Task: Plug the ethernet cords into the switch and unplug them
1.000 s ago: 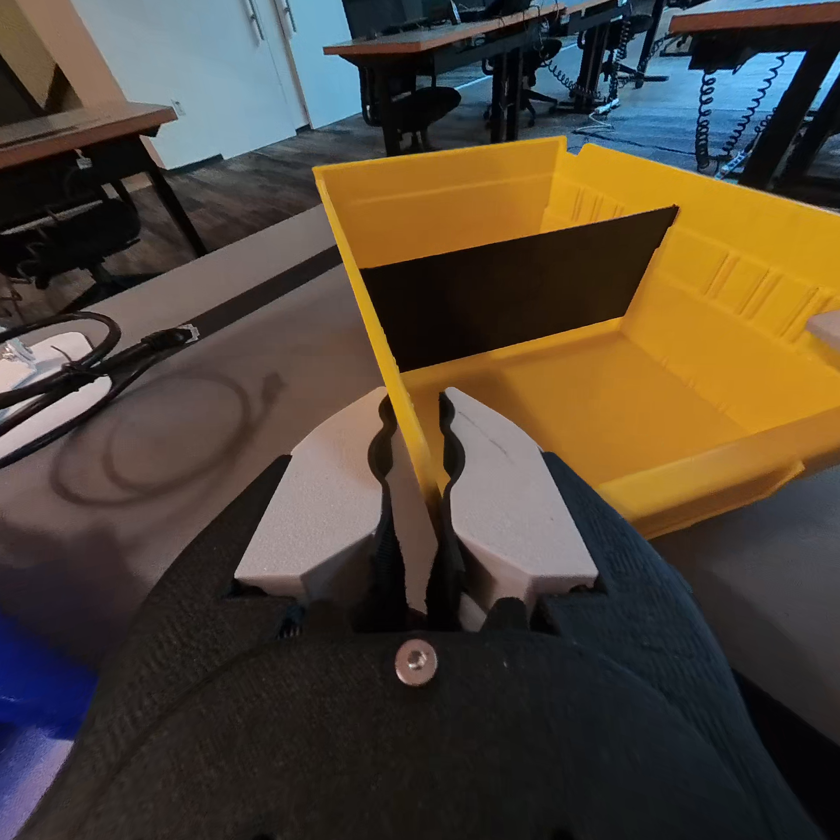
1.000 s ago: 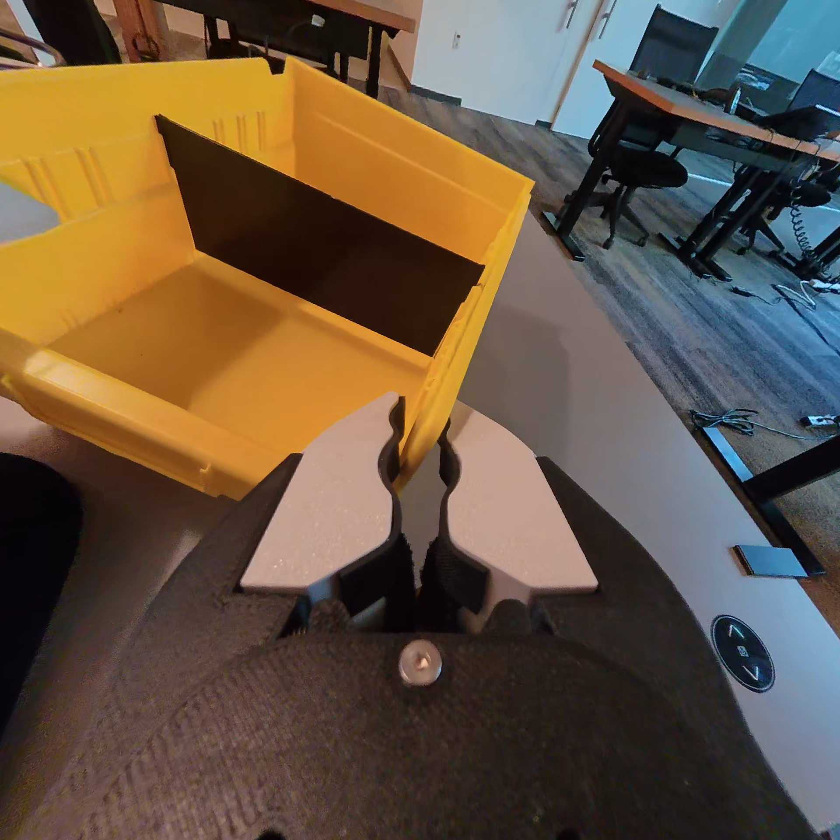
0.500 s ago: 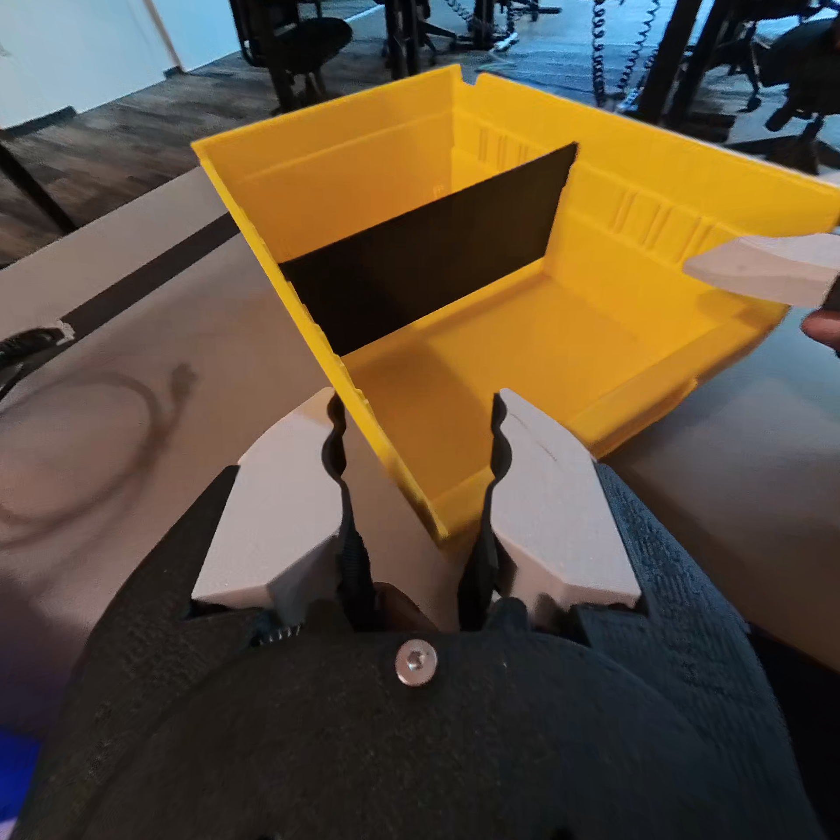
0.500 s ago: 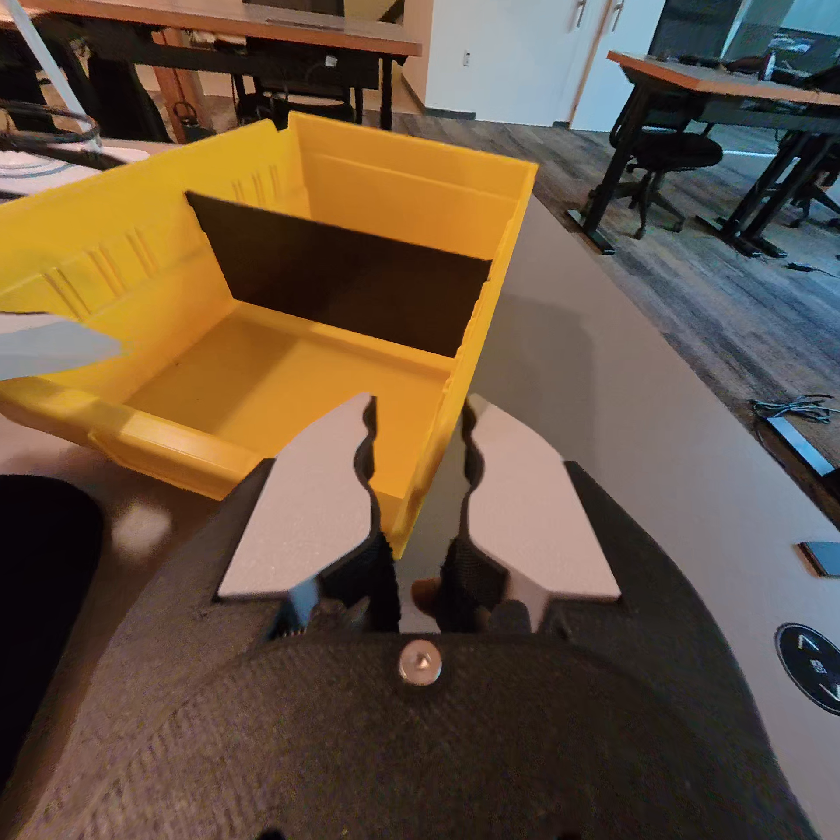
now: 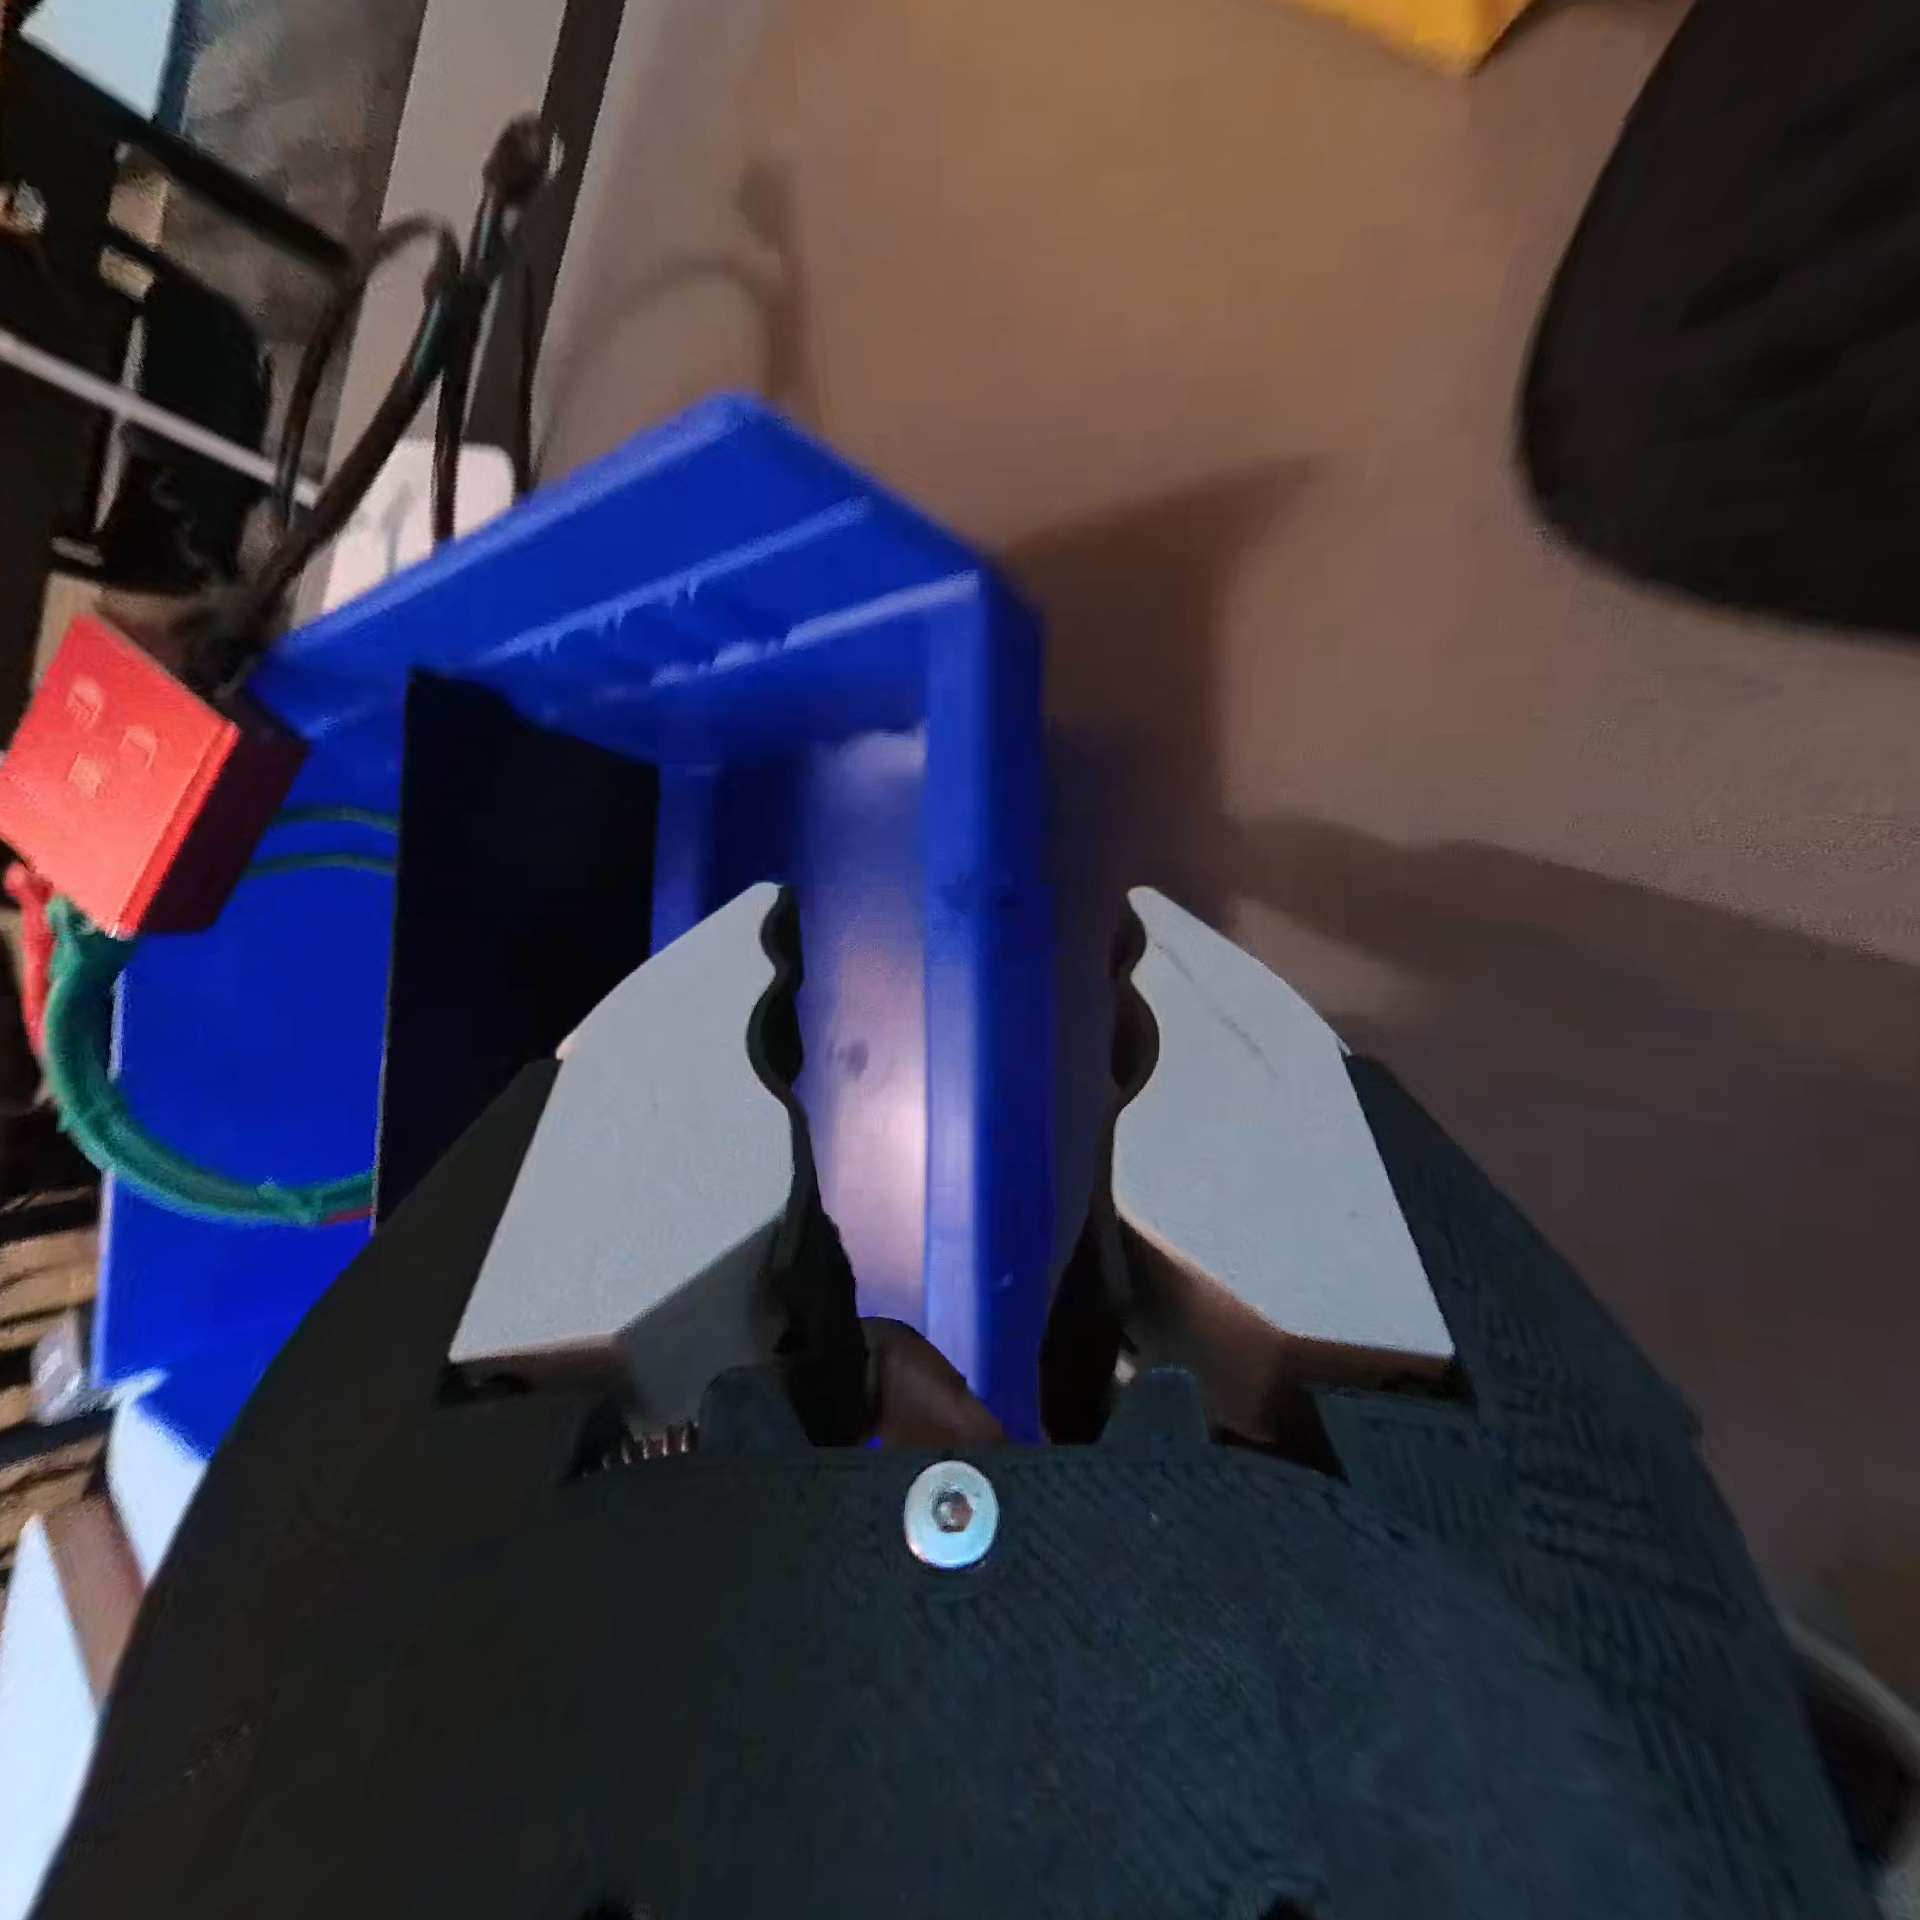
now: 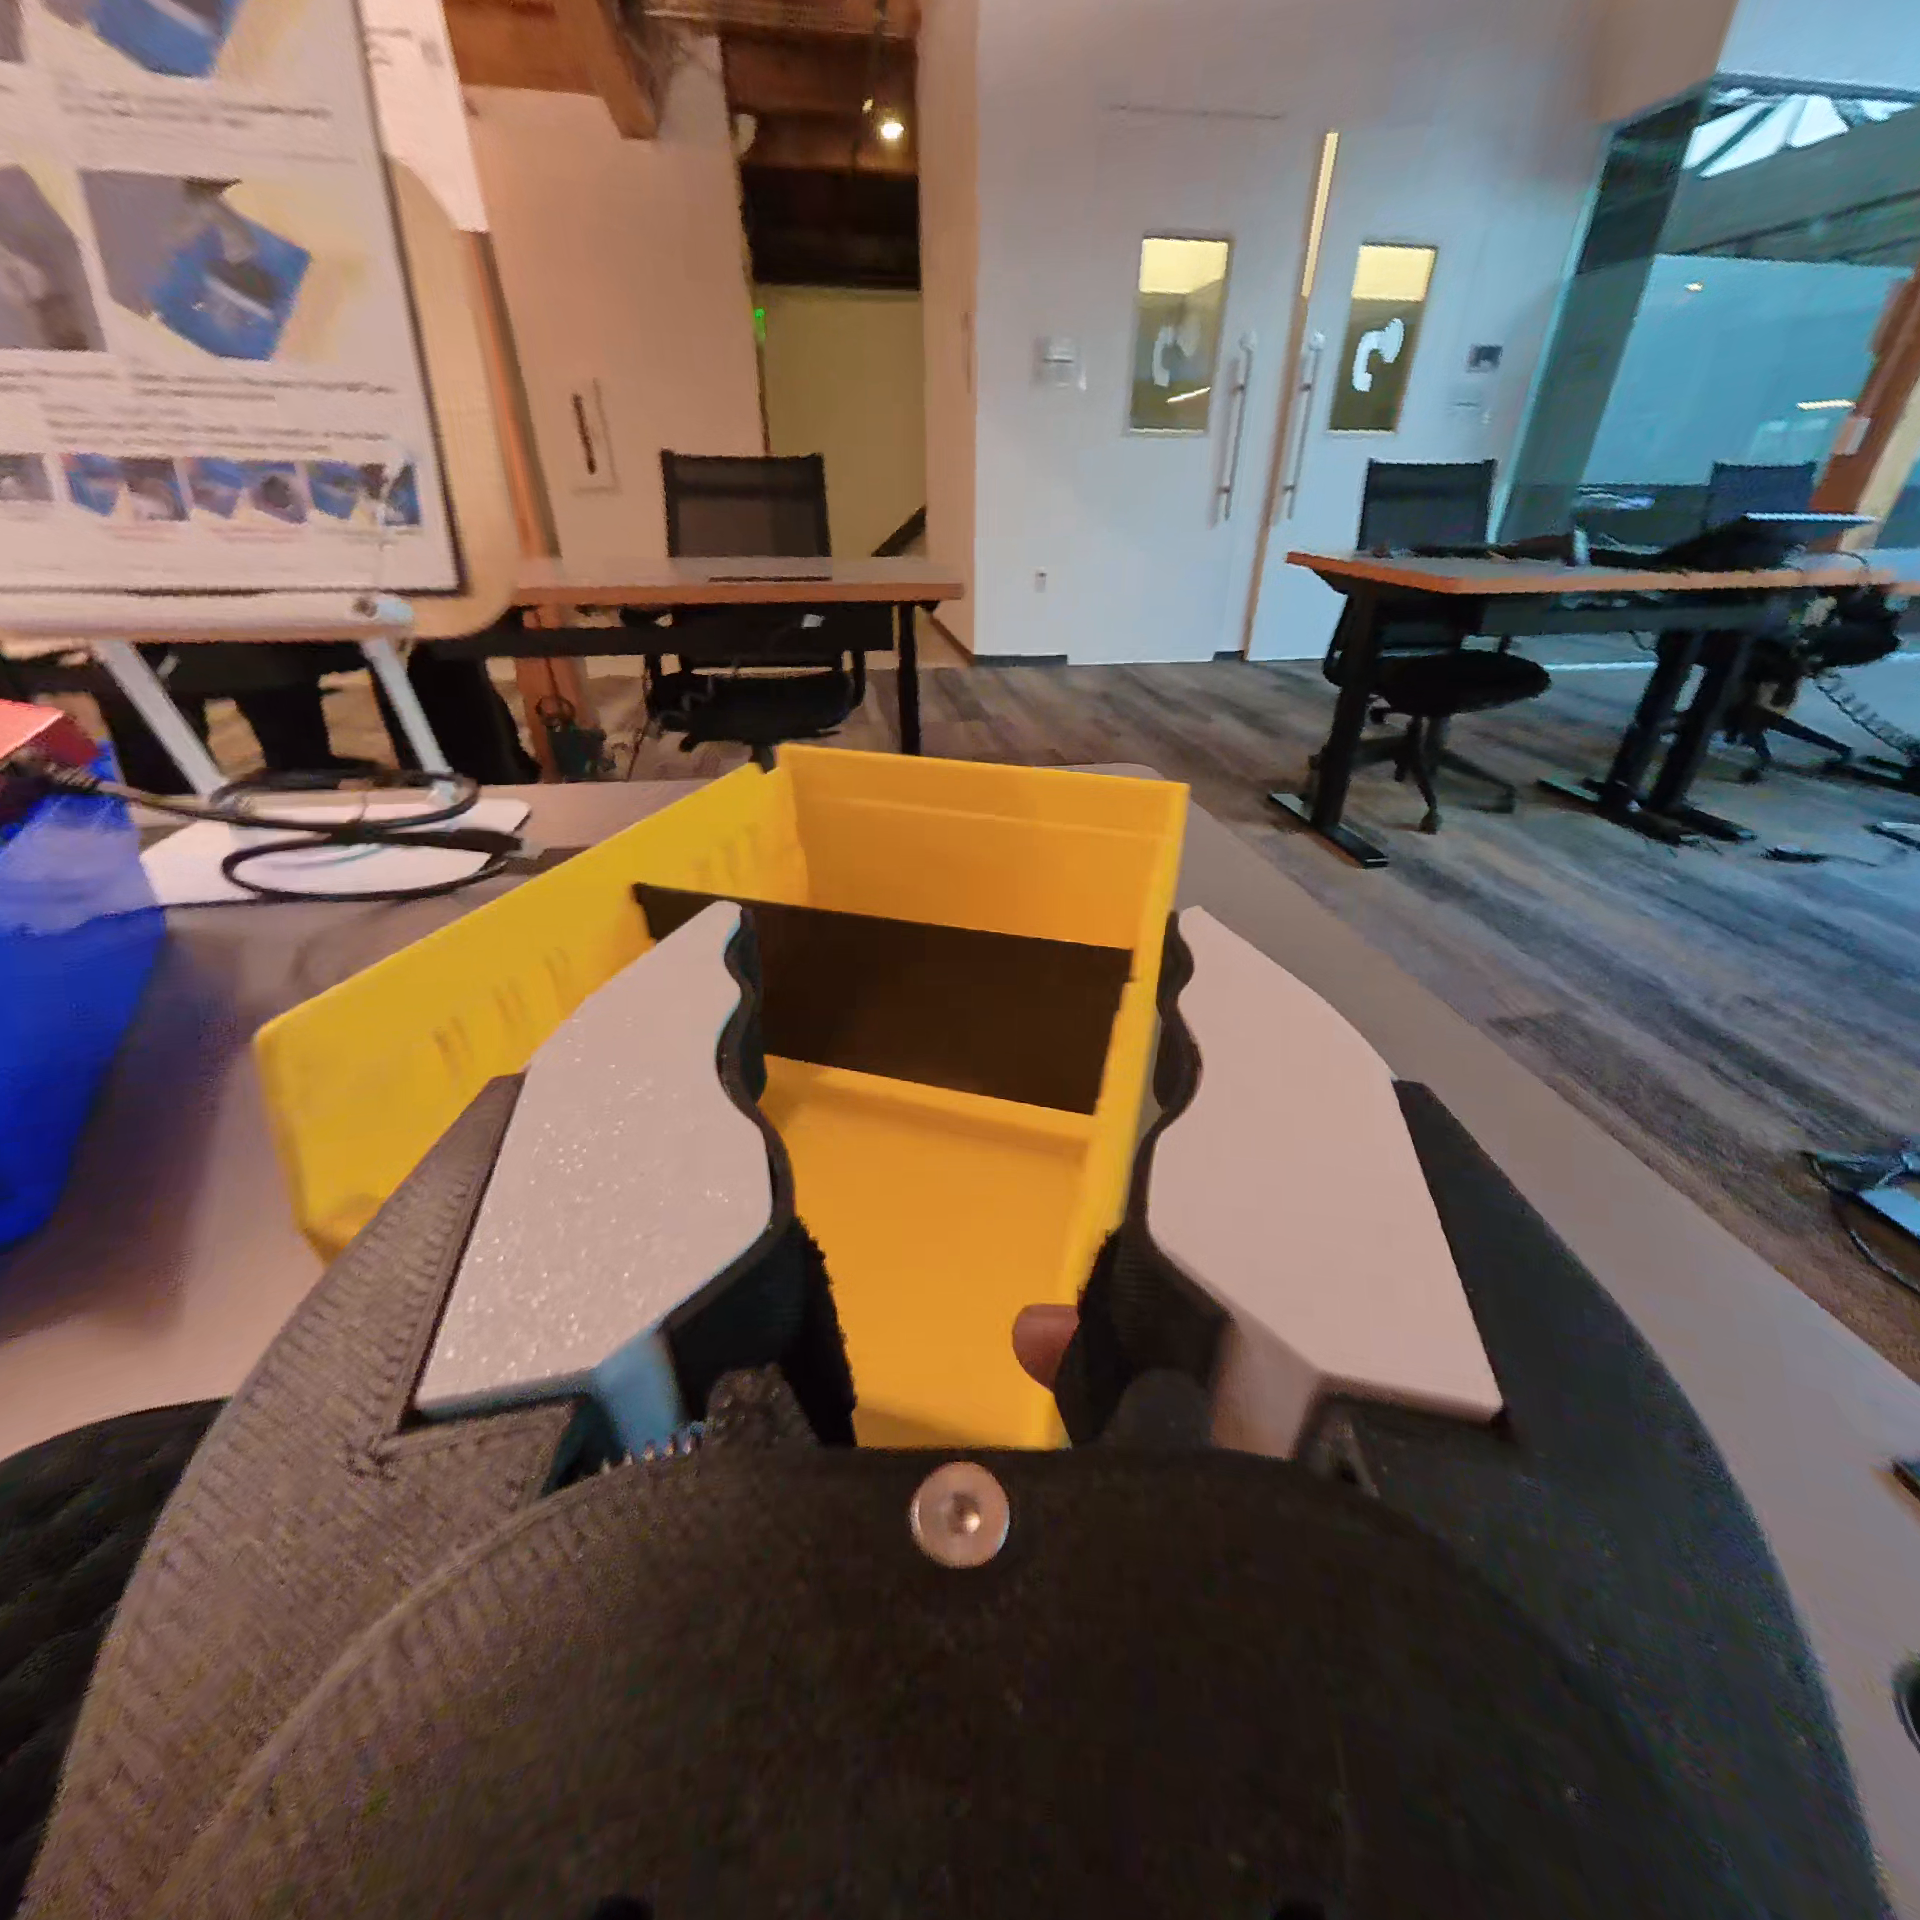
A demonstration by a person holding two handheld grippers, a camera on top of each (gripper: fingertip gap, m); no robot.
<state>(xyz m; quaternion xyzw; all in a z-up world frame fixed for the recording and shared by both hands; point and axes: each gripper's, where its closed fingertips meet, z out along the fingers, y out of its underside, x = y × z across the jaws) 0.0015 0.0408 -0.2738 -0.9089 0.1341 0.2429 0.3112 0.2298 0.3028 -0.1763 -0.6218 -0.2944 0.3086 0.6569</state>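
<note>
Now left claw (image 5: 951,945) wide, straddling blue bin (image 5: 727,582) side wall, nothing held. Right claw (image 6: 961,971) wide, empty, over yellow bin (image 6: 416,1039).

Risks, judged:
- closing left claw grabs wall, drags or tips blue bin, spills contents
- red box (image 5: 125,779), presumably switch, perched at bin edge, could fall
- view blurred, aim uncertain

Count: two bins; one red box; one green cord coil (image 5: 104,1122) in blue bin; black cord coil (image 6: 353,842) on table (image 6: 187,1236), strands uncountable.

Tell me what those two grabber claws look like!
The left gripper and right gripper match: each has two pale grey plastic fingers with wavy black inner edges, set in a rough, textured black body with one shiny silver screw in the middle.
</note>
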